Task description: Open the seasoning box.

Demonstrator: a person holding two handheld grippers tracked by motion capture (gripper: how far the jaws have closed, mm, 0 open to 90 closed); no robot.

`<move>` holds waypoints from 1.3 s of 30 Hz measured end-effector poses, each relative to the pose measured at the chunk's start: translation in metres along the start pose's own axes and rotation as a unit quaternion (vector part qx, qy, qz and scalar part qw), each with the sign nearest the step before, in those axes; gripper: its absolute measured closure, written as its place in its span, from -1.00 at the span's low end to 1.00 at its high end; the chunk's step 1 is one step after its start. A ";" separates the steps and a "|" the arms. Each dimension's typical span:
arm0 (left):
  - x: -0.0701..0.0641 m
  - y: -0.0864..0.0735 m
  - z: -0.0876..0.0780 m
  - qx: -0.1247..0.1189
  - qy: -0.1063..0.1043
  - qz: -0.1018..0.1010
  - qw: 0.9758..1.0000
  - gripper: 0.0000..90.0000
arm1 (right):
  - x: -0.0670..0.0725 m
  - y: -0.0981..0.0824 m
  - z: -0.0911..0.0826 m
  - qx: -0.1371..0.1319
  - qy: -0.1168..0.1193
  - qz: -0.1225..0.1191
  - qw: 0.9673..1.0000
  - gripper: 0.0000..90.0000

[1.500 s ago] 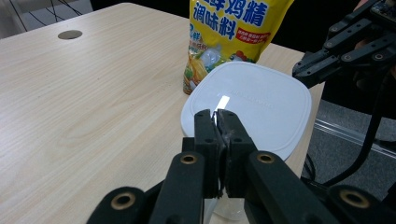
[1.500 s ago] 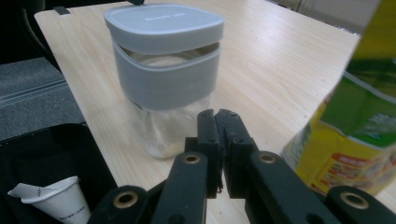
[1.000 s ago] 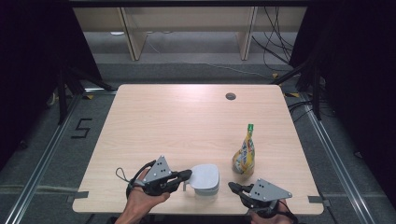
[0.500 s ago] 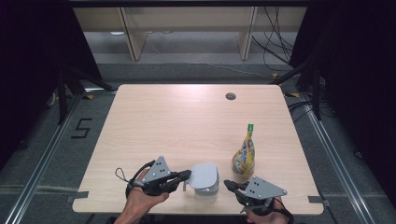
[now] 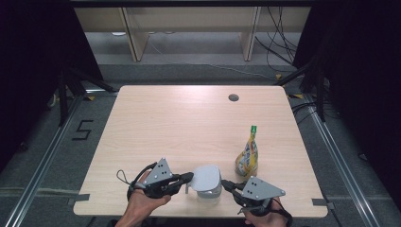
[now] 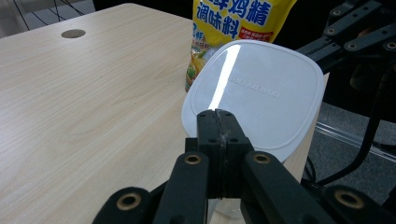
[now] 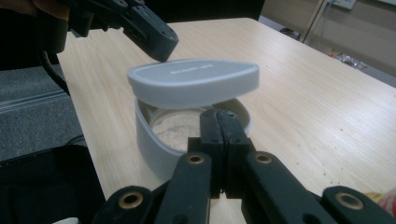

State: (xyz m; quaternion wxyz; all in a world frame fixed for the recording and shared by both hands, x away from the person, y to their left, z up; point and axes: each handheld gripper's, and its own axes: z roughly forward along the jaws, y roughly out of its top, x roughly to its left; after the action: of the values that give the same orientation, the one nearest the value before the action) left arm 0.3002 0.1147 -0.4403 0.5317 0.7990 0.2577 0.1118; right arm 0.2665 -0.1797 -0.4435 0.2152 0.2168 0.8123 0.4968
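Note:
A white tub [image 5: 208,194] stands near the table's front edge, and its white lid [image 5: 207,176] sits ajar, raised above the rim. In the right gripper view the lid [image 7: 194,81] hangs over pale powder [image 7: 173,128] inside the tub [image 7: 149,140]. My left gripper [image 5: 189,177] is shut, with its tips [image 6: 218,114] on the lid's [image 6: 261,84] left edge. My right gripper [image 5: 225,183] is shut too, and its tips [image 7: 218,114] are at the tub's near rim under the lid. A yellow seasoning bag [image 5: 247,158] stands upright just behind and to the right.
The wooden table [image 5: 189,123] stretches bare behind the tub, with a cable hole [image 5: 233,98] at the back right. The front edge lies right under both hands. Dark floor, rails and cables surround the table.
My right gripper has edged left, closer to the tub's rim. The left gripper and the bag have stayed put.

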 end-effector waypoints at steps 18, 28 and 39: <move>0.020 -0.030 -0.031 0.001 -0.003 -0.013 1.000 0.13 | 0.009 0.020 0.009 -0.015 -0.001 -0.024 1.000 1.00; 0.019 -0.052 -0.044 0.033 0.010 -0.031 0.999 -0.14 | 0.019 0.036 0.023 -0.019 0.014 -0.045 0.999 1.00; 0.018 -0.059 -0.046 0.049 0.008 -0.028 0.998 -0.14 | 0.031 0.050 0.036 -0.024 0.037 -0.058 0.997 1.00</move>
State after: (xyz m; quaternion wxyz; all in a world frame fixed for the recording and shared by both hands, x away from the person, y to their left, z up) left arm 0.2774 0.1782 -0.4762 0.4927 0.8156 0.2896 0.0906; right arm 0.2684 -0.1160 -0.4173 0.2187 0.1455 0.8190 0.5102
